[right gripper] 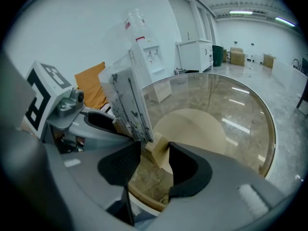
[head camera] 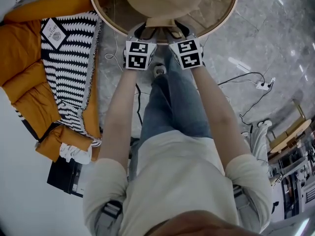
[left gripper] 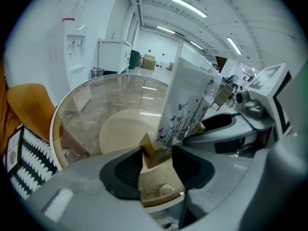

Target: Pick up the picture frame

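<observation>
Glass with a wooden rim makes the round surface (head camera: 216, 6), which lies at 12 o'clock in the head view. The picture frame (head camera: 160, 21) stands upright there at the near edge, between the two hands. Its panel (left gripper: 185, 105) is pale and shows small dark butterflies and stems. The left tongs (head camera: 141, 31) are at its left lower corner. In the left gripper view the wooden lower edge fills the gap of these tongs (left gripper: 156, 160), and both pads seem to lie against it. The right tongs (head camera: 180, 31) are at the right lower corner. In the right gripper view they (right gripper: 154, 153) stand wide around the wooden edge of the frame (right gripper: 127, 102); the wood touches one pad and a thin gap shows at the other. At 9 o'clock an orange sofa (head camera: 24, 77) carries a black-and-white patterned cloth (head camera: 69, 68).
</observation>
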The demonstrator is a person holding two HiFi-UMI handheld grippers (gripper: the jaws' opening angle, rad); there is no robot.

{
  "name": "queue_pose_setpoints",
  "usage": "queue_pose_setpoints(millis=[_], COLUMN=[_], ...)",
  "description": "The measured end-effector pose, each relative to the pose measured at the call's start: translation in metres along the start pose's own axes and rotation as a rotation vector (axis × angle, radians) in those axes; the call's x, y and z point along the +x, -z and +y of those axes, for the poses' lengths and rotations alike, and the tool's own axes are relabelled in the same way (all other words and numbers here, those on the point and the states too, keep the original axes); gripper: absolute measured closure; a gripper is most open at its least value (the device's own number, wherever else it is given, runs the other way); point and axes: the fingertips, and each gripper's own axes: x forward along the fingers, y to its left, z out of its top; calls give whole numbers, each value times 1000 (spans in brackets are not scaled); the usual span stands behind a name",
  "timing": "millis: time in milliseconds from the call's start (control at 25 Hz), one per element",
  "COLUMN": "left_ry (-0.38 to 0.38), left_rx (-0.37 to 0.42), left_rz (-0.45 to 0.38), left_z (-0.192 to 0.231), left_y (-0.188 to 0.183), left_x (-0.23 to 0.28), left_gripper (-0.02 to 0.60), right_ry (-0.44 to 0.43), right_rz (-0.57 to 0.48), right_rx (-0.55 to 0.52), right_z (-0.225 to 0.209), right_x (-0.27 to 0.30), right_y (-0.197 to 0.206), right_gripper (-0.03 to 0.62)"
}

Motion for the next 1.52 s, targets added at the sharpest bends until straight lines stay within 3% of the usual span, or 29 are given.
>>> queue_pose_setpoints(millis=[960,1520], left_ry=[-2,40], left_rx=[40,101], left_rz=[-175,-244], left_z=[-70,-126], left_y=[-12,10], left_x=[-170,-264], left_gripper=[391,391], right_ry=[75,137], right_rz=[-174,-269], right_rx=[-92,-95], right_z=[107,172], right_x=[-154,-249], right_y=[-31,-14], right_gripper=[414,421])
